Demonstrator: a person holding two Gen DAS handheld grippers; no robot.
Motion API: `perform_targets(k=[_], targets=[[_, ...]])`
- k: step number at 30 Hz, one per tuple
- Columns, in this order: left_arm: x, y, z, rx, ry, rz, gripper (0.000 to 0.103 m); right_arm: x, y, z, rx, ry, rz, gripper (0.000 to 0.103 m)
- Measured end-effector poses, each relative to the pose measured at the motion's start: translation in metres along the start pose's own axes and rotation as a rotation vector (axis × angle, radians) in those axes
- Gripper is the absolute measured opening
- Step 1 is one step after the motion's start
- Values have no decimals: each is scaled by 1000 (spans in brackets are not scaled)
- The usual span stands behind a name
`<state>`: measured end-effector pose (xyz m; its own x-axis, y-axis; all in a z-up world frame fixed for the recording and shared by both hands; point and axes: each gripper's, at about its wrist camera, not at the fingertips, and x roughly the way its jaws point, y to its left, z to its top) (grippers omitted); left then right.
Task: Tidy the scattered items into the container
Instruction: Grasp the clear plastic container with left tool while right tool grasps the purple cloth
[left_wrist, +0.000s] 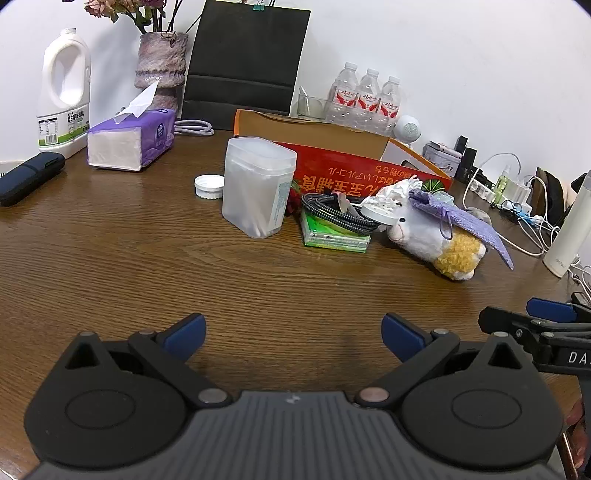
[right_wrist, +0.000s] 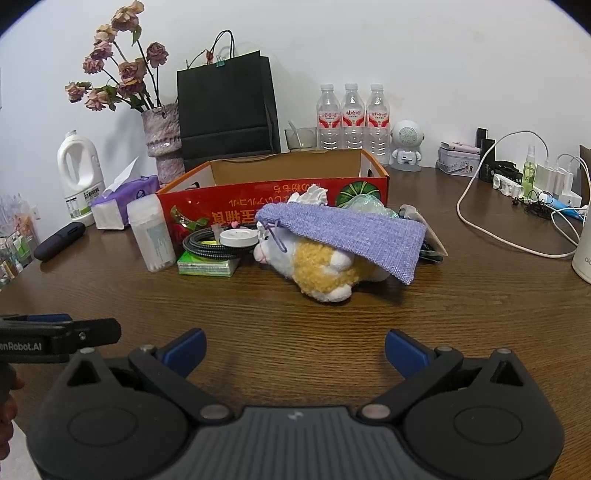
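We see both grippers low over the table (left_wrist: 110, 258), nothing held. Left gripper (left_wrist: 293, 334): fingers spread wide, empty. Right gripper (right_wrist: 295, 349): fingers wide too, empty. Each pokes into the other's view at the edge.

One box (right_wrist: 273, 192), red and orange, open top, stands mid-table behind the scattered stuff. We can't see anything inside it from here.

Scattered items, all on the table just in front of the box:
- one swab jar (left_wrist: 256, 184), upright, left end of the cluster
- one white cap (left_wrist: 209, 186), beside the jar, to its left
- one green packet (left_wrist: 332, 236), flat
- one braided cable (left_wrist: 340, 214), coiled on the packet
- one white disc (right_wrist: 239, 237), resting on the cable
- one plush (right_wrist: 317, 266), lying on its side, nose touching the disc
- one purple pouch (right_wrist: 343, 236), draped over the plush
- one white crumpled wad (right_wrist: 312, 195), behind the pouch, against the box front

Behind: three bottles (right_wrist: 352, 118) in a row, one black bag (right_wrist: 225, 114), one vase (right_wrist: 162, 140) of dried flowers, one jug (left_wrist: 64, 96), one tissue pack (left_wrist: 129, 142), one black case (left_wrist: 29, 177).
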<state>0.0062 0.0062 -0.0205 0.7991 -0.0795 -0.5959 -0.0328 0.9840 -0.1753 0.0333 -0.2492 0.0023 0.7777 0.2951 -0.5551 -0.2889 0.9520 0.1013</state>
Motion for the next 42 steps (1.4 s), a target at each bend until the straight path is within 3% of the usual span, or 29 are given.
perform_targets(k=[8, 13, 17, 23, 30, 33, 36, 38, 40, 41, 42], targets=[[0, -5, -1, 39, -7, 25, 103, 0, 0, -2, -2, -3, 3, 103], [-1, -14, -1, 101, -28, 93, 103, 2, 0, -4, -4, -2, -2, 103], [2, -13, 4, 102, -31, 87, 103, 0, -1, -2, -9, -40, 2, 103], [18, -7, 34, 109, -86, 138, 103, 4, 1, 26, -117, -179, -94, 103], [65, 2, 71, 111, -105, 163, 103, 60, -6, 58, -163, -126, -74, 99], [85, 9, 83, 111, -124, 178, 103, 79, -9, 68, -150, -108, -44, 86], [103, 13, 91, 145, -121, 179, 103, 91, -16, 77, -119, -83, -12, 63], [111, 16, 95, 151, -123, 170, 103, 94, -18, 80, -110, -72, 4, 32], [115, 20, 98, 147, -145, 153, 103, 96, -18, 83, -116, -66, 22, 15], [114, 22, 99, 142, -159, 136, 103, 96, -17, 84, -125, -66, 28, 13], [113, 24, 101, 134, -171, 112, 95, 96, -16, 86, -133, -68, 28, 12]])
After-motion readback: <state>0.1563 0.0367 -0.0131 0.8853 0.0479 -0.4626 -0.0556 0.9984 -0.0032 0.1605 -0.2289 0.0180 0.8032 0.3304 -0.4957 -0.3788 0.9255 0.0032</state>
